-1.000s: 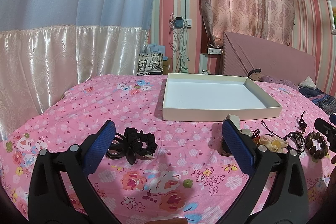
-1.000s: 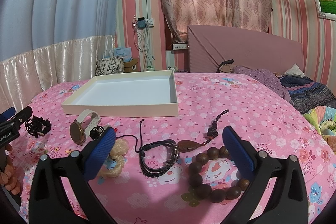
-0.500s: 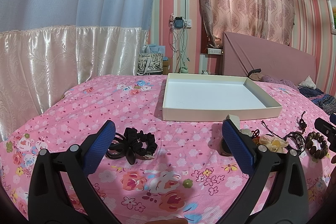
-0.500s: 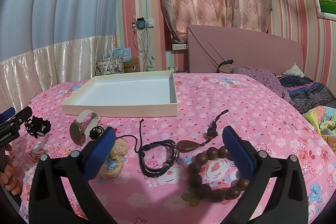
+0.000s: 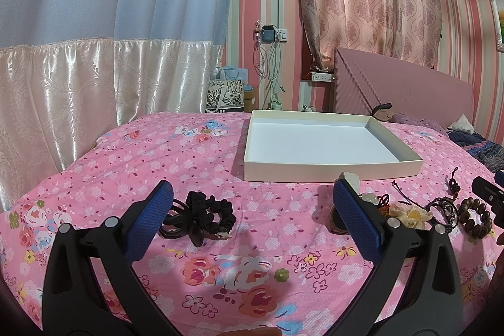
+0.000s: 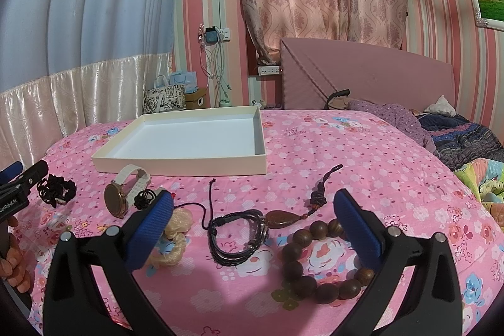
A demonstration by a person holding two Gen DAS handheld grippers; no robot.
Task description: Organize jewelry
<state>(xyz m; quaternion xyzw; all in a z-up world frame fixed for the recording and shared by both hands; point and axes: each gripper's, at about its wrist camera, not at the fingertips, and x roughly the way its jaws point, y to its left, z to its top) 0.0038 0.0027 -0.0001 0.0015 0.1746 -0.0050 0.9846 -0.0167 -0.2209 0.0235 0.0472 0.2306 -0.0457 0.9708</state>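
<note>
Bedroom: pink floral bed (image 5: 195,153), striped walls, all the jewelry loose on the spread.
Progress: basically nothing sorted yet, everything's left to do.
Tray (image 6: 176,162): white, far side, totally empty.
Right tongs (image 6: 253,229): wide, holding nothing; wooden bead bracelet (image 6: 318,260), braided bracelet (image 6: 237,236) and watch (image 6: 121,196) near them.
Left tongs (image 5: 252,218): wide too, black scrunchie (image 5: 209,214) just ahead.
</note>
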